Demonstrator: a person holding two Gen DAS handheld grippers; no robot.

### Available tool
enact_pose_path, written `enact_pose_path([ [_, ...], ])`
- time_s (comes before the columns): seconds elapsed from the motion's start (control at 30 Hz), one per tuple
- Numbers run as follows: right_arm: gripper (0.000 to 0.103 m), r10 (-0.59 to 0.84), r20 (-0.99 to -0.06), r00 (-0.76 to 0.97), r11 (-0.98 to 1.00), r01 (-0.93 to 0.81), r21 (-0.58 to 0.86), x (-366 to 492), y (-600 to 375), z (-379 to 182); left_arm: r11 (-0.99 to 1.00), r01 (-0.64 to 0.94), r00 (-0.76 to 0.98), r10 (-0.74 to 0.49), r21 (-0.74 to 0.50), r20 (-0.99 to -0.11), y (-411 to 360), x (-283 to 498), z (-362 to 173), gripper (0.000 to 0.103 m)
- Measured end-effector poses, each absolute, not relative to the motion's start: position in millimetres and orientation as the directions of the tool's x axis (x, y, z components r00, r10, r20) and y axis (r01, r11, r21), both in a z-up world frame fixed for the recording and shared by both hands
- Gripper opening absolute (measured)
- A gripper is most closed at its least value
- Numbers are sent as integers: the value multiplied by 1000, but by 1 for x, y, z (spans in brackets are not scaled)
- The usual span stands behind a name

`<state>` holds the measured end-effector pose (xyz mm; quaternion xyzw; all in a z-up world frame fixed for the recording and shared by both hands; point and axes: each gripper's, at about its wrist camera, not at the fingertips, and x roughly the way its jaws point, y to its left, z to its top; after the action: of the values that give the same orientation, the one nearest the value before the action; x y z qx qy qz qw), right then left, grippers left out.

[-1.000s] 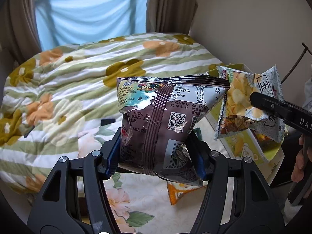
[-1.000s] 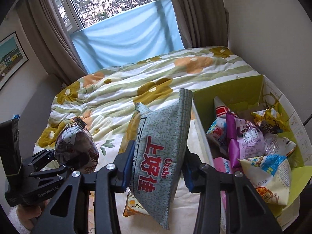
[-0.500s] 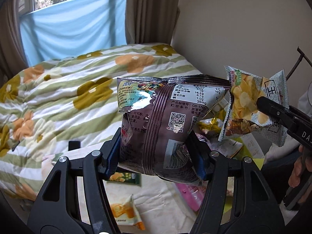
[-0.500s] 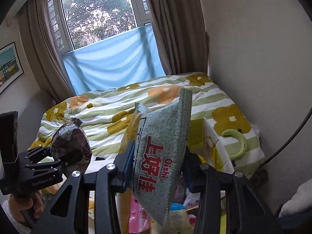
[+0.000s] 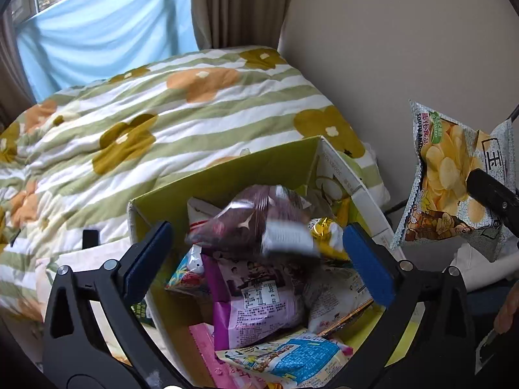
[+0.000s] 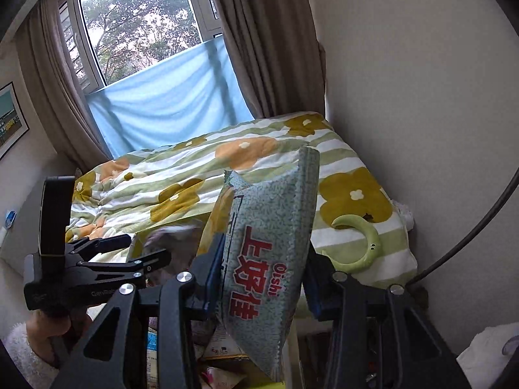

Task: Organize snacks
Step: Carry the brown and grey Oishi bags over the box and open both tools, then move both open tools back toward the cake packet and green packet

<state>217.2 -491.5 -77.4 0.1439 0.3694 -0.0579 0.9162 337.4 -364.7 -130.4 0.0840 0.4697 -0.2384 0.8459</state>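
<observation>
My left gripper [image 5: 258, 254] is open above the green-lined cardboard box [image 5: 227, 175]. The brown snack bag [image 5: 259, 223] is blurred in mid-air between the blue pads, free of them, over the snack packets in the box. My right gripper [image 6: 264, 278] is shut on a grey-green Oishi chip bag [image 6: 272, 243], held upright to the right of the box; the bag also shows in the left wrist view [image 5: 451, 178]. The left gripper shows in the right wrist view [image 6: 129, 256], with a blurred bag beside it.
The box holds several packets, among them a purple one [image 5: 256, 301] and a blue-white one [image 5: 285, 359]. The box stands against a bed with a striped flower quilt [image 5: 155, 113]. A green crescent toy [image 6: 363, 243] lies on the bed. A wall is on the right.
My left gripper opened and let go of the brown bag, which is dropping toward the box. Both grippers moved right, over and beside the box. The right gripper kept its hold.
</observation>
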Motion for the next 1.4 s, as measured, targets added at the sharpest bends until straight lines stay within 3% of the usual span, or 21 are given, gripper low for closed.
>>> enact_pose_path([
  [0.87, 42, 136, -726, 674, 951, 116, 285, 233, -425, -110, 939, 318, 481, -282, -134, -830, -223, 274, -117, 103],
  [0.93, 49, 138, -728, 672, 945, 131, 300, 234, -422, -114, 941, 312, 486, -273, -127, -830, -219, 271, -117, 103],
  [1.0, 75, 160, -719, 676, 935, 131, 331, 230, -421, -116, 945, 303, 486, -266, -125, -832, -217, 268, -119, 103],
  [1.03, 102, 157, -717, 679, 934, 133, 330, 227, -419, -117, 946, 298, 483, -264, -127, -835, -217, 266, -121, 103],
  [1.4, 103, 116, -710, 694, 968, 80, 236, 205, -418, -120, 955, 264, 468, -246, -131, -849, -218, 253, -135, 103],
])
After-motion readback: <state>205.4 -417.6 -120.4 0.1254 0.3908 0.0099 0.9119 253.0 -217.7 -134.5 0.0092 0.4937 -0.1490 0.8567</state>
